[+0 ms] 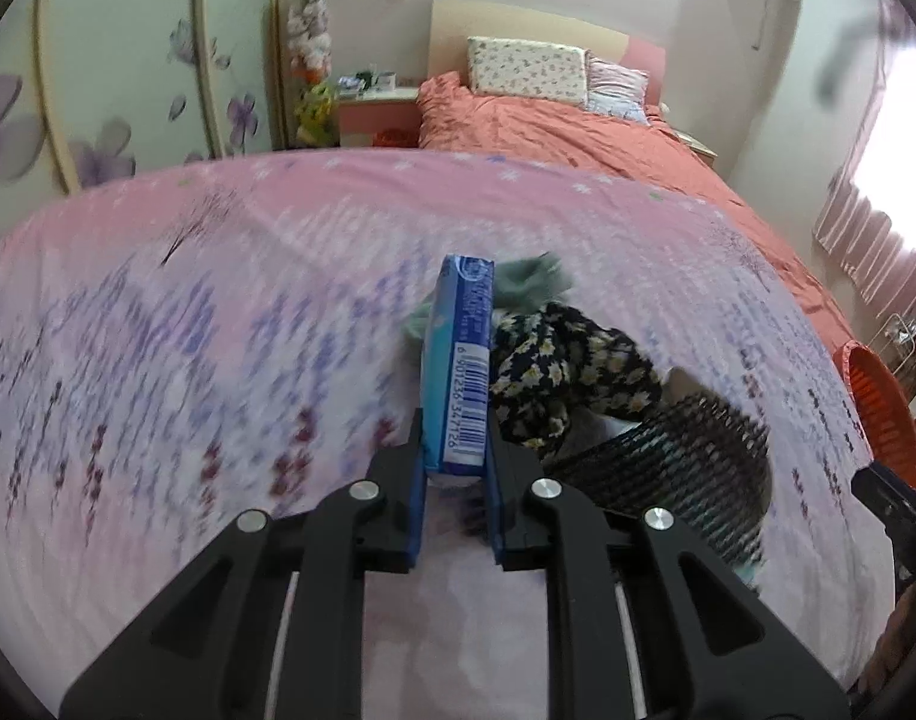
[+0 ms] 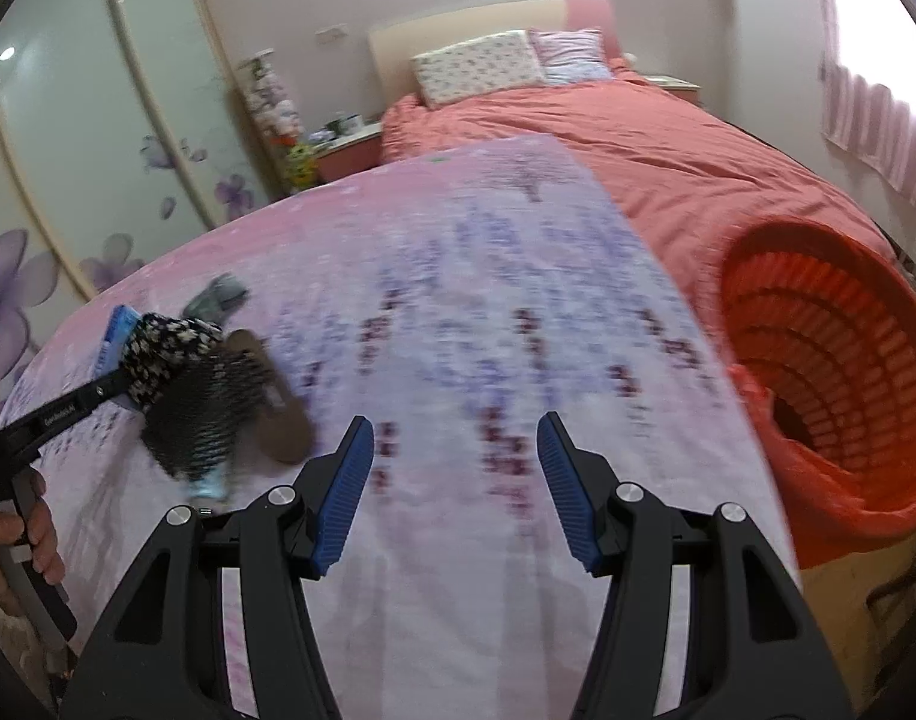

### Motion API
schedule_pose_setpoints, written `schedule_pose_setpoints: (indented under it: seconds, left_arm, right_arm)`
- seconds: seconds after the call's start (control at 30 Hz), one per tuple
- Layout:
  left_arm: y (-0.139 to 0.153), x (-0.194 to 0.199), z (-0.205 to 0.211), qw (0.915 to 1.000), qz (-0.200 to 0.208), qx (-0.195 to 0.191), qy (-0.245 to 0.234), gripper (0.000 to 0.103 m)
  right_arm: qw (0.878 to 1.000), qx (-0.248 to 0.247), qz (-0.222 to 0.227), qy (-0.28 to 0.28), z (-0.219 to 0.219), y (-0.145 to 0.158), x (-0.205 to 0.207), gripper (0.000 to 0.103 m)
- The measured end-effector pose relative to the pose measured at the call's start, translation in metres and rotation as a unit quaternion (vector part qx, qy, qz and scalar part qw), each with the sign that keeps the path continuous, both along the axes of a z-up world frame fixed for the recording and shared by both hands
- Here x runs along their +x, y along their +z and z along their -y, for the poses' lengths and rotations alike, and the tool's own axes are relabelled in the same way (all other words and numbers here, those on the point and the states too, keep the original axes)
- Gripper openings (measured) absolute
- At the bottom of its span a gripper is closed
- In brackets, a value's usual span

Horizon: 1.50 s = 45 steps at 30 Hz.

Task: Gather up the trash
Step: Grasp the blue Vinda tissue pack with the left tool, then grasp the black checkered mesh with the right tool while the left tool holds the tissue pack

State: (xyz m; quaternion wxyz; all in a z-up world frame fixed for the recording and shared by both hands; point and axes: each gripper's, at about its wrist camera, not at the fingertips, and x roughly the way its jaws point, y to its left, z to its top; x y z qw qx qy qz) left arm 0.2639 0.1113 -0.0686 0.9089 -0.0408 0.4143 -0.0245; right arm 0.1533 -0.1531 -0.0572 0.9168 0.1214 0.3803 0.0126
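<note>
Left hand-held gripper (image 1: 456, 468): I have it clamped on a flat blue cardboard box with a barcode (image 1: 460, 372), the blue pads pressed against its two broad faces near the lower end; the box stands upright out of the jaws.

Blue box, from the other side: in my right wrist view only a sliver of it (image 2: 114, 336) shows at the far left, behind the floral cloth.

Right hand-held gripper (image 2: 456, 480): I see it wide open with nothing between its ribbed blue pads, hovering over the sheet.

Sheet: a pink bed sheet printed with purple and dark red flowers (image 1: 188, 330) lies under both grippers; it is motion-blurred in both views.

Clutter beside the box: a crumpled black cloth with small yellow-white flowers (image 1: 568, 369) sits just right of the box, a grey-green bit of fabric (image 1: 526, 282) behind it, and a black mesh basket lying on its side (image 1: 679, 456) touches the floral cloth.

Bin: an orange slotted plastic waste basket lined with an orange bag (image 2: 829, 384) stands off the right edge of the sheet, well apart from the held box.

Background: a bed with a coral-red quilt (image 1: 565, 132) and two patterned pillows.

My left hand (image 2: 14, 540): visible at the lower left edge, wrapped around the gripper's handle.
</note>
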Motion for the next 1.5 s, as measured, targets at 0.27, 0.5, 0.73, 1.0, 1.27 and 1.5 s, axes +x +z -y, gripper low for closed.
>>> schedule_pose_setpoints:
  seconds: [0.27,0.5,0.73,1.0,1.27,1.5]
  left_arm:
    - [-0.008,-0.002,-0.036,0.9994,-0.008,-0.01,0.034,0.032]
    - [-0.012,0.005,-0.058,0.9987,-0.017,-0.016,0.046,0.032]
    - [-0.014,0.001,-0.078,0.9983,-0.015,-0.02,0.053,0.051]
    - [-0.015,-0.004,-0.094,0.9969,-0.009,-0.037,0.069,0.063]
    - [-0.019,-0.004,-0.092,0.9966,-0.009,-0.038,0.073,0.064]
    - [-0.022,-0.002,-0.087,0.9969,-0.006,-0.034,0.07,0.064]
  right_arm:
    - [0.999,0.011,0.008,0.052,-0.051,0.007,0.015,0.057]
    - [0.995,0.02,0.011,0.094,-0.091,0.009,0.032,0.057]
    - [0.993,-0.021,-0.003,0.119,-0.129,-0.002,0.046,0.054]
    - [0.992,-0.039,0.004,0.118,-0.128,-0.002,0.04,0.007]
    - [0.997,-0.023,0.048,0.064,-0.083,0.024,0.026,0.006]
    - [0.996,-0.019,0.073,-0.04,-0.015,0.046,0.025,0.006]
